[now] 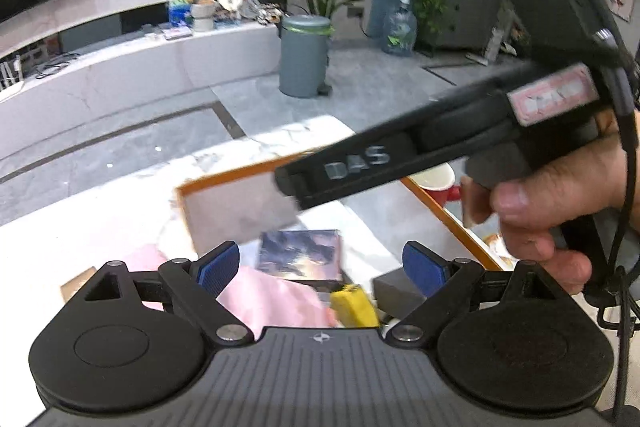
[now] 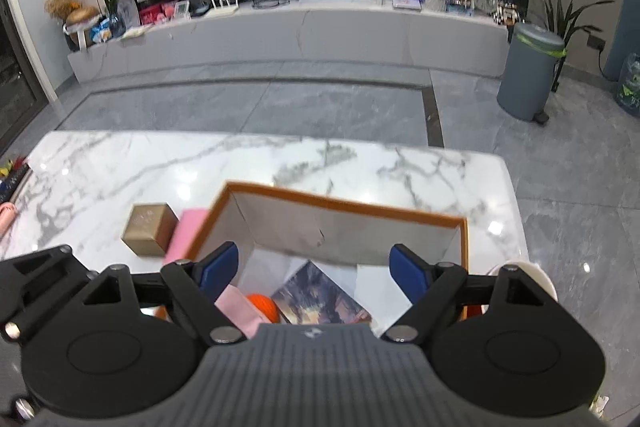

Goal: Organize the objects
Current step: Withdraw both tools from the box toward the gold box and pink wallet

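You get even, cool indoor light in both views. Bright ceiling glare spots dot the glossy marble surface (image 2: 120,163). Your left view smears badly: the right gripper (image 1: 288,183) crossing it and the orange-rimmed box (image 1: 224,183) are streaked. The right view is sharper, soft only near the box. Fisheye bending curves the TV bench (image 2: 280,39) and darkens the corners.
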`<state>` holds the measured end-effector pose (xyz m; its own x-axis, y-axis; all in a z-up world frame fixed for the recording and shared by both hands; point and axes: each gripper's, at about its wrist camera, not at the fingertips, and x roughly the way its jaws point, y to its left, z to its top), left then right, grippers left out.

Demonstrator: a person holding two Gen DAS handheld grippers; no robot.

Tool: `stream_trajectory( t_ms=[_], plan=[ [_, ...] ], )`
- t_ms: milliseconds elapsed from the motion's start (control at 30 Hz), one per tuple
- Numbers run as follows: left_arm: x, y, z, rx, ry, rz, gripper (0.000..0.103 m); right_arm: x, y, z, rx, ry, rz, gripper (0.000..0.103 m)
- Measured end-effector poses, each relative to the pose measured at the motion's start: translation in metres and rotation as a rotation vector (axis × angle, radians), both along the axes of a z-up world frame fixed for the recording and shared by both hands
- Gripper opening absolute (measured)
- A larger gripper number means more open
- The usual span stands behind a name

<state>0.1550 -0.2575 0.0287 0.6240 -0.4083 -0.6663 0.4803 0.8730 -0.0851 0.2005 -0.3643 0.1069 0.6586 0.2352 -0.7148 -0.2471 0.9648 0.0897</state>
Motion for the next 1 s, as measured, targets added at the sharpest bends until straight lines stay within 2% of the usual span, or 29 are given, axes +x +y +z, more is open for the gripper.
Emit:
stream_trajectory(
  t_ms=[167, 233, 367, 733, 1000],
  plan=[
    [0.008, 0.032, 0.012, -0.012, -0.023, 0.058, 0.103, -0.010, 0.016, 0.015, 0.024, -0.037, 0.022, 0.084],
    [-0.009, 0.043, 0.018, -0.020, -0.026, 0.079, 0.103, -0.012, 0.025, 0.018, 0.027, -0.043, 0.037, 0.084],
    [-0.009, 0.071, 0.028, -0.039, -0.027, 0.114, 0.103, -0.017, 0.046, 0.022, 0.027, -0.049, 0.072, 0.085],
    [-0.033, 0.112, 0.046, -0.057, -0.061, 0.156, 0.103, -0.043, 0.100, 0.031, -0.031, -0.055, 0.152, 0.085],
    [-0.058, 0.150, 0.066, -0.057, -0.115, 0.180, 0.103, -0.068, 0.145, 0.057, -0.053, -0.095, 0.190, 0.085]
  ],
)
